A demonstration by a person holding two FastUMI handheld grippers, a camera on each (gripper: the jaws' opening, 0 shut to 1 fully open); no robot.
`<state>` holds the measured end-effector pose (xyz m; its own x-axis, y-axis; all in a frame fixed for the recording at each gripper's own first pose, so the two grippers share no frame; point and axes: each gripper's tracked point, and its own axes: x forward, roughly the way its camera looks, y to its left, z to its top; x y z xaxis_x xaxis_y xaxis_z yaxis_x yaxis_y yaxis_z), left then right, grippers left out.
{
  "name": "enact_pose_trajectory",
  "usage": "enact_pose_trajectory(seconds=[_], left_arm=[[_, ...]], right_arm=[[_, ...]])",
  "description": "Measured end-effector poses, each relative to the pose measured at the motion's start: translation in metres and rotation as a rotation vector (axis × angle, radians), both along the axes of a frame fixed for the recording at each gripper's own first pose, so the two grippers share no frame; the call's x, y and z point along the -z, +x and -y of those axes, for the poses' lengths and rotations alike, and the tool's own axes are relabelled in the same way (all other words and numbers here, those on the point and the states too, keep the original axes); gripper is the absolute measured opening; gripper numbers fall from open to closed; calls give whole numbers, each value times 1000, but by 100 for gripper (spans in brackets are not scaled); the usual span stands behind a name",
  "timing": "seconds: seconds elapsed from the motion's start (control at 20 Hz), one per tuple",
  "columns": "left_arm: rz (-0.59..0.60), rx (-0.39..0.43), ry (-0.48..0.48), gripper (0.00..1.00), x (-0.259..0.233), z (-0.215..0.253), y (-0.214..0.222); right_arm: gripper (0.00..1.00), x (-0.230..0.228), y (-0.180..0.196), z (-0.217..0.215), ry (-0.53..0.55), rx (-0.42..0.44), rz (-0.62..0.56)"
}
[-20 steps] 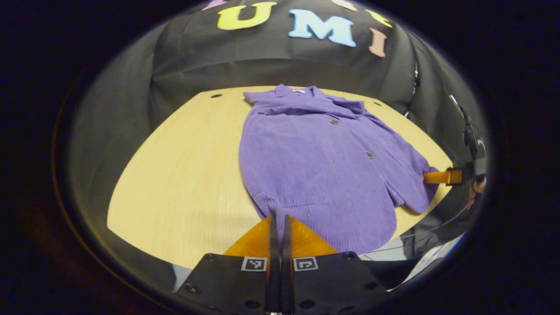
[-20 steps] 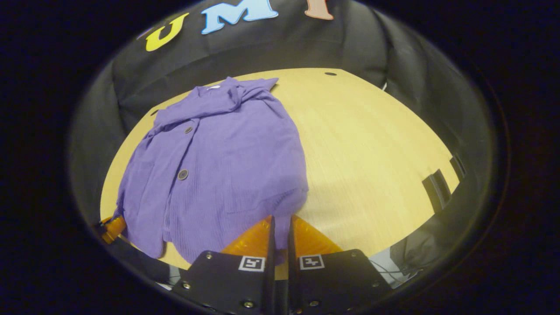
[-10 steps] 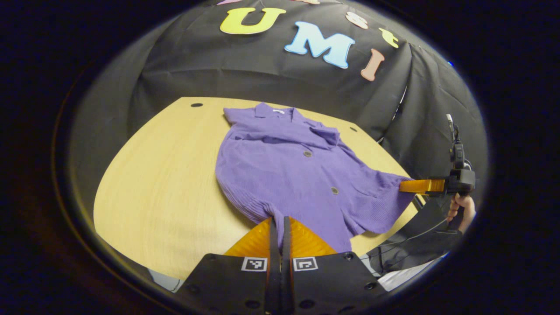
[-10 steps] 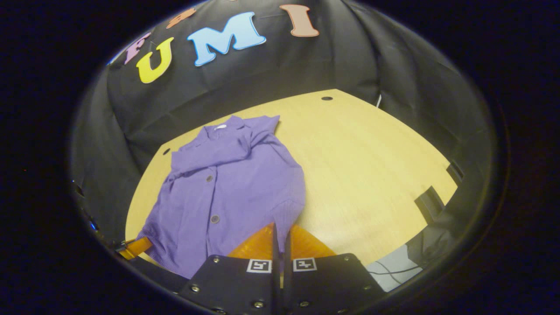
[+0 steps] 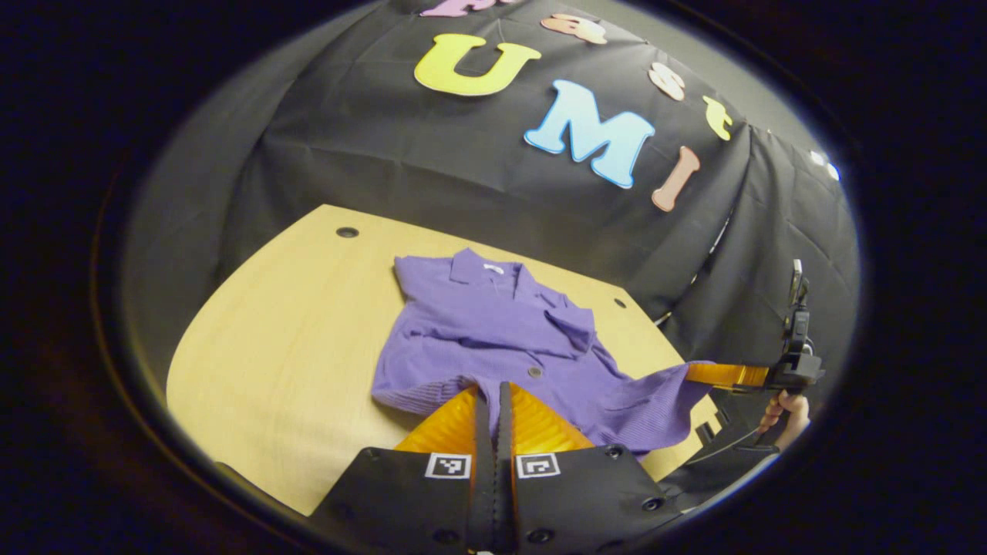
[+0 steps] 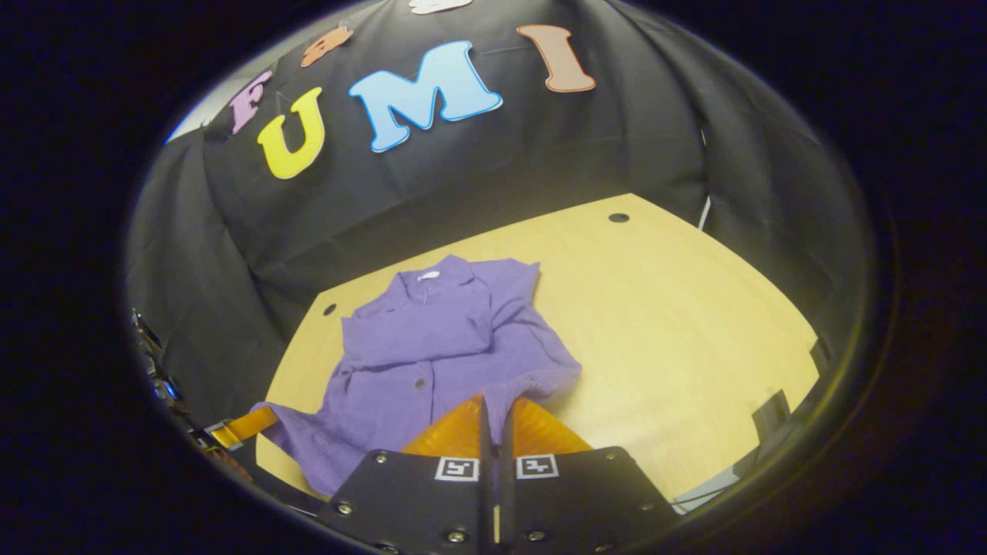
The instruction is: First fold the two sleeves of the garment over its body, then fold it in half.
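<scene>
A purple buttoned garment (image 5: 493,324) lies collar-away on the wooden table (image 5: 293,324), its sleeves folded across the chest. My left gripper (image 5: 493,389) is shut on the hem's left corner, lifted off the table. In the right gripper view the same garment (image 6: 432,347) stretches ahead, and my right gripper (image 6: 493,401) is shut on the hem's other corner. The right gripper (image 5: 694,374) appears again at the far right of the left gripper view, pinching cloth, with a hand (image 5: 783,408) behind it. The left gripper (image 6: 266,416) shows at the lower left of the right gripper view.
The table (image 6: 678,324) has bare wood to the right of the garment and small round holes (image 6: 618,217) near its far corners. Black cloth walls stand close behind and at both sides. A dark bracket (image 6: 771,408) sits at the table's right edge.
Both grippers have risen and carried the hem up off the table toward the collar. The lower half of the garment now hangs lifted between them, and less cloth lies flat.
</scene>
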<state>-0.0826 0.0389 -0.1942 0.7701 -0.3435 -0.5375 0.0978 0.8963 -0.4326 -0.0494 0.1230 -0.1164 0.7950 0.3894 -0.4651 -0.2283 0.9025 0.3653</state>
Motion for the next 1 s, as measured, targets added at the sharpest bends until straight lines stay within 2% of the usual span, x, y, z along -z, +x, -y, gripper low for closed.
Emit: enact_pose_trajectory(seconds=[0.5, 0.55, 0.6, 0.8, 1.0], left_arm=[[37, -93, 31, 7, -13, -7, 137], [38, -105, 26, 7, -16, -8, 152], [43, -119, 31, 7, -24, -18, 163], [86, -186, 36, 7, -31, -28, 230], [87, -223, 92, 7, -14, -35, 282]], right_arm=[[3, -50, 123, -19, 20, -49, 51], [7, -51, 136, -22, 22, -56, 48], [3, -52, 149, -26, 26, -61, 46], [3, -56, 200, -36, 23, -88, 52], [3, -54, 253, -41, 1, -107, 75]])
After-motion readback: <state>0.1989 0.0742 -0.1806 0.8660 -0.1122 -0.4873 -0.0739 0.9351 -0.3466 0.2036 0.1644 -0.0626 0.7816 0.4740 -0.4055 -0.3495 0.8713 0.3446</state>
